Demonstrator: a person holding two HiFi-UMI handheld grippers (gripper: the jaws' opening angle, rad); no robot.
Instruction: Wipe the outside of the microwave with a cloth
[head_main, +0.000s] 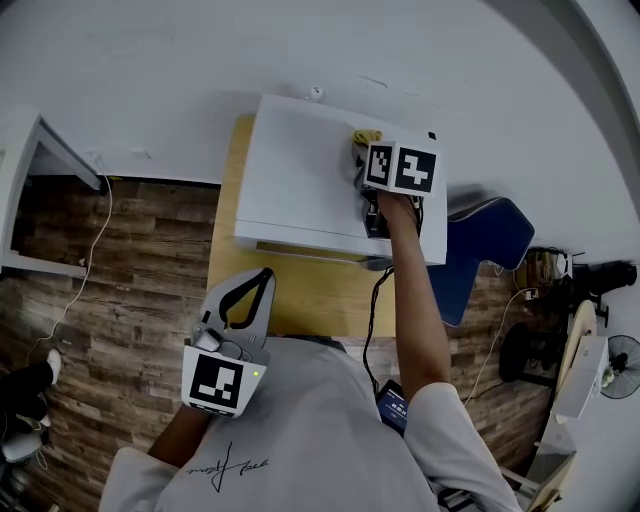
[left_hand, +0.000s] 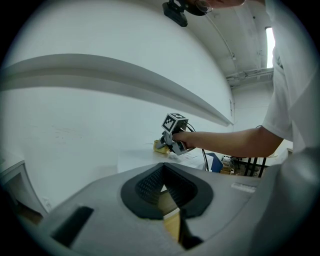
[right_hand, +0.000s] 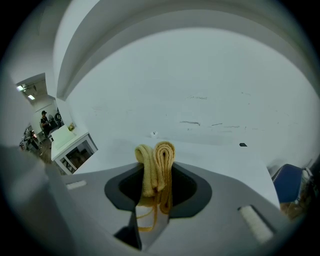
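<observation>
Right claw (right_hand: 155, 199) pinches the folded yellow cloth (right_hand: 159, 159) atop the microwave (head_main: 300, 175)

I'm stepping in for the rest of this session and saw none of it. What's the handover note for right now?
Right gripper: shut on the yellow cloth, at the back right on top of the microwave.
Left gripper: shut, empty, held back near the body over the front edge of the table.
Done: the cloth is gripped and at the top panel. How much is already wiped does not show.
Left: probably the rest of the top, then the front and sides.
</observation>
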